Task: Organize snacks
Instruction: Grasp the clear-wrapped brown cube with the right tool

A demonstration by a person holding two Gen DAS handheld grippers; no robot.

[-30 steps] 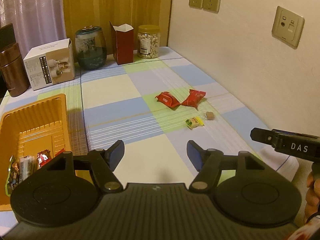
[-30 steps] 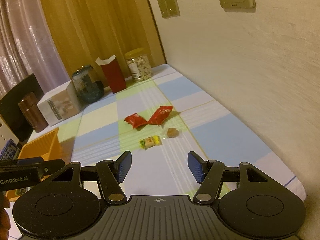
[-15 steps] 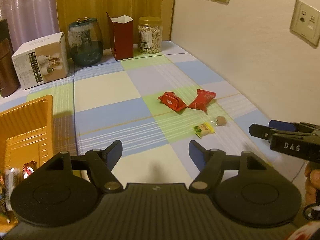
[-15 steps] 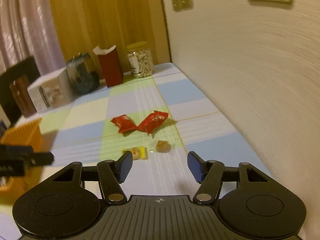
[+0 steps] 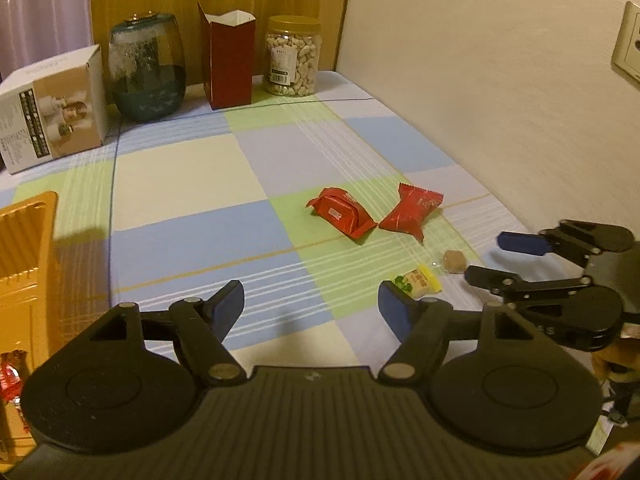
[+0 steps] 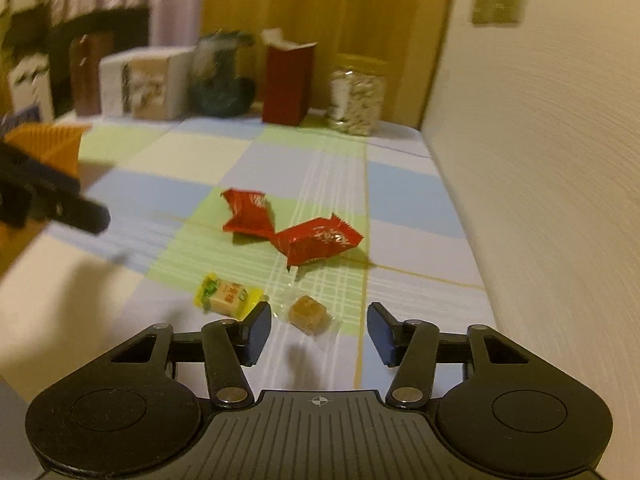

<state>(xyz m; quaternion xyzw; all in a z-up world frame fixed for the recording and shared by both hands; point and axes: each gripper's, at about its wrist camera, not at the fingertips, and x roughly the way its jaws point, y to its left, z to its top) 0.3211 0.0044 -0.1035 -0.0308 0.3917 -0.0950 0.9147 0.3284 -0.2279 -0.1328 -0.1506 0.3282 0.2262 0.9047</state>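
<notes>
Two red snack packets (image 5: 344, 216) (image 5: 414, 212) lie on the checked cloth, also seen in the right wrist view (image 6: 250, 214) (image 6: 320, 240). A yellow-green candy (image 5: 416, 282) (image 6: 226, 294) and a small brown candy in clear wrap (image 5: 453, 261) (image 6: 308, 312) lie nearer. My right gripper (image 6: 319, 332) is open and empty, low over the cloth just short of the brown candy; it also shows in the left wrist view (image 5: 490, 258). My left gripper (image 5: 311, 306) is open and empty above the cloth, left of the candies. An orange tray (image 5: 28, 248) sits at the left, with wrapped snacks (image 5: 10, 372) in it.
At the back stand a white box (image 5: 52, 108), a dark glass jar (image 5: 147, 68), an open red carton (image 5: 228, 62) and a jar of nuts (image 5: 294, 56). The wall (image 5: 500, 100) runs close along the right side of the table.
My right gripper has moved forward and down toward the brown candy and turned left. My left gripper has shifted right, so the tray slides toward the left edge. Both stay open.
</notes>
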